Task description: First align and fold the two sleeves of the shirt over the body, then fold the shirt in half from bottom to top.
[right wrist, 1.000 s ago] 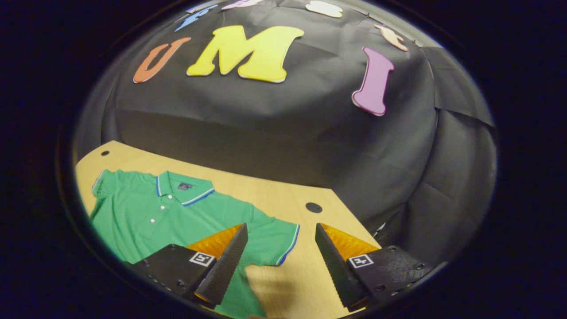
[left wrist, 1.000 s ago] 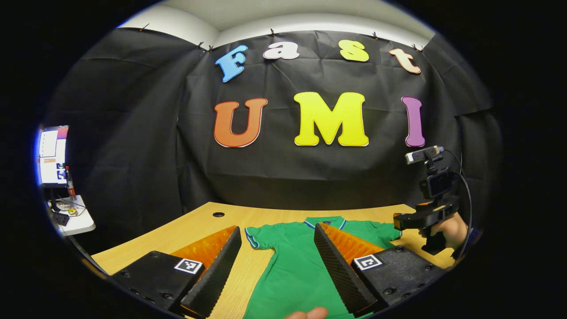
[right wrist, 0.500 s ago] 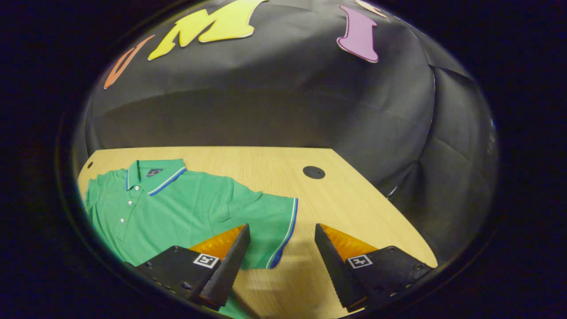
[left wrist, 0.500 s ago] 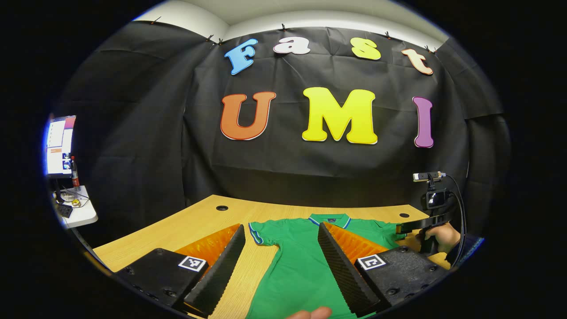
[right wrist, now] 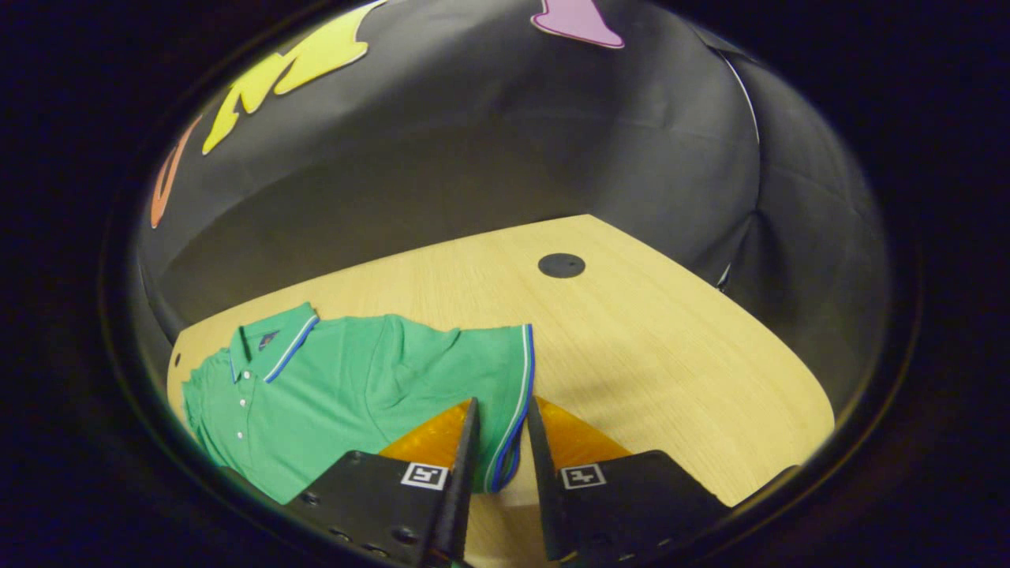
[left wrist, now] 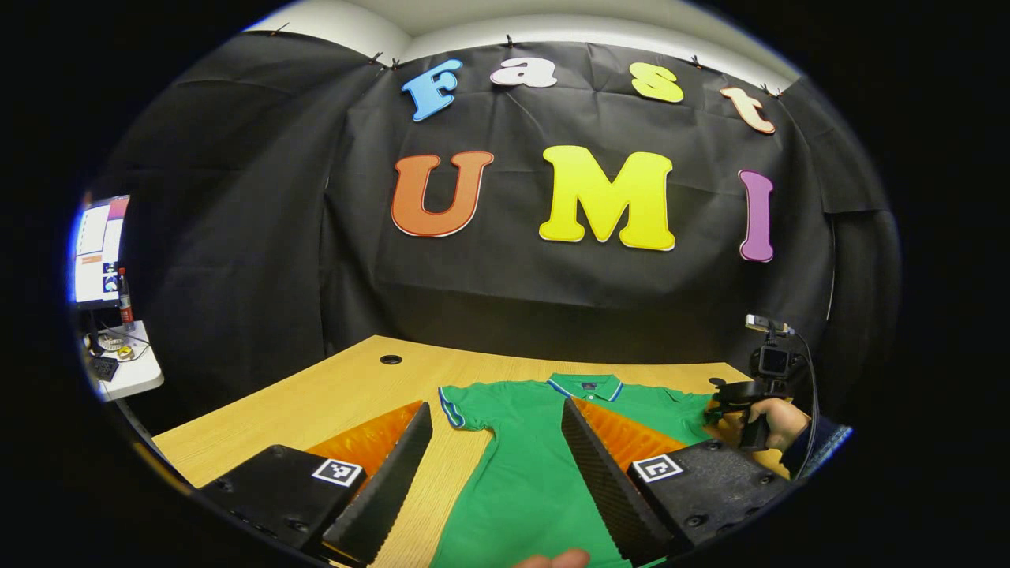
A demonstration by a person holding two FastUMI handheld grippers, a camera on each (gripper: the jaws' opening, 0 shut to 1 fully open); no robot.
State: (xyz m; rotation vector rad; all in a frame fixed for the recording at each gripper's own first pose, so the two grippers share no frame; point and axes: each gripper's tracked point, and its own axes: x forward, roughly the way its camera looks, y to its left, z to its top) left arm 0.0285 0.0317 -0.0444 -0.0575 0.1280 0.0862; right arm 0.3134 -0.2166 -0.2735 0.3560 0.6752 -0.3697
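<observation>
Right gripper (right wrist: pixel 501 454) narrowed around shirt (right wrist: pixel 355 386) sleeve cuff (right wrist: pixel 517 410); left gripper (left wrist: pixel 493 465) wide over shirt. Collar label unreadable.

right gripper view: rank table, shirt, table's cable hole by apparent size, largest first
1. Table: largest, wood spans most of the lower view.
2. Shirt: covers the table's left part; its near edge is hidden behind the right gripper.
3. Cable hole: by far the smallest, though it lies farther off.

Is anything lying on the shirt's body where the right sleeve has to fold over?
Nothing visible. The shirt body is bare green cloth, and the right gripper already straddles the sleeve hem on the table.
</observation>
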